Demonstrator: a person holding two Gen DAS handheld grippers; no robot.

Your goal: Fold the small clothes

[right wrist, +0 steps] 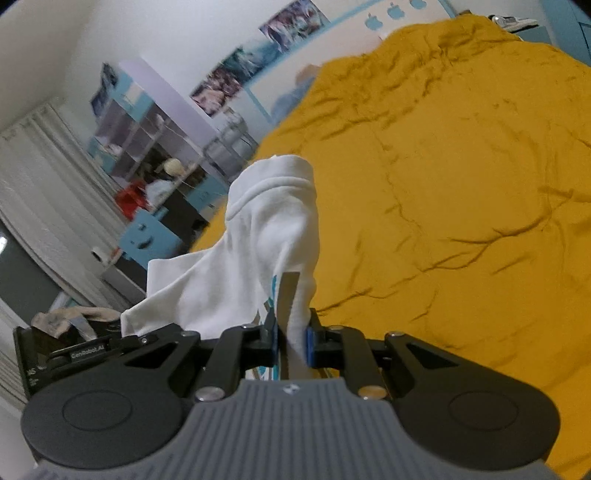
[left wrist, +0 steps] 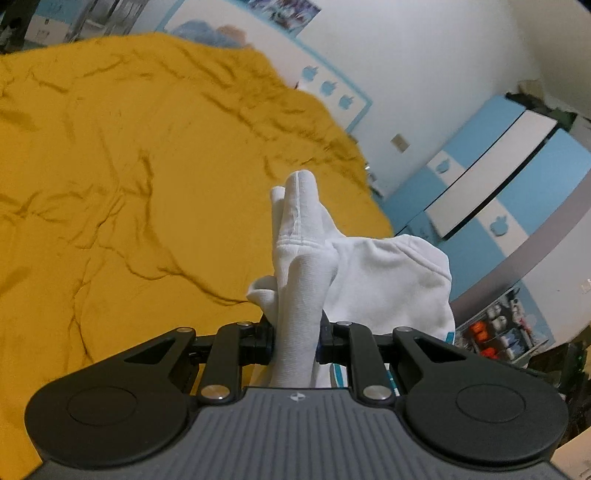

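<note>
A small white garment [left wrist: 384, 280] with teal print hangs in the air between my two grippers, above a bed with a mustard-yellow cover [left wrist: 129, 166]. My left gripper [left wrist: 295, 338] is shut on a bunched edge of it; a fold sticks up past the jaws. My right gripper [right wrist: 291, 341] is shut on another edge of the same white garment [right wrist: 255, 258], which drapes to the left toward the left gripper's body [right wrist: 74, 354]. The fingertips of both grippers are hidden by the cloth.
The wrinkled yellow bed cover [right wrist: 461, 203] fills the space below and ahead. Blue-and-white cabinets [left wrist: 491, 184] stand to one side of the bed; shelves and a desk [right wrist: 159, 177] with curtains stand to the other. A blue pillow [left wrist: 207, 33] lies at the bed's far end.
</note>
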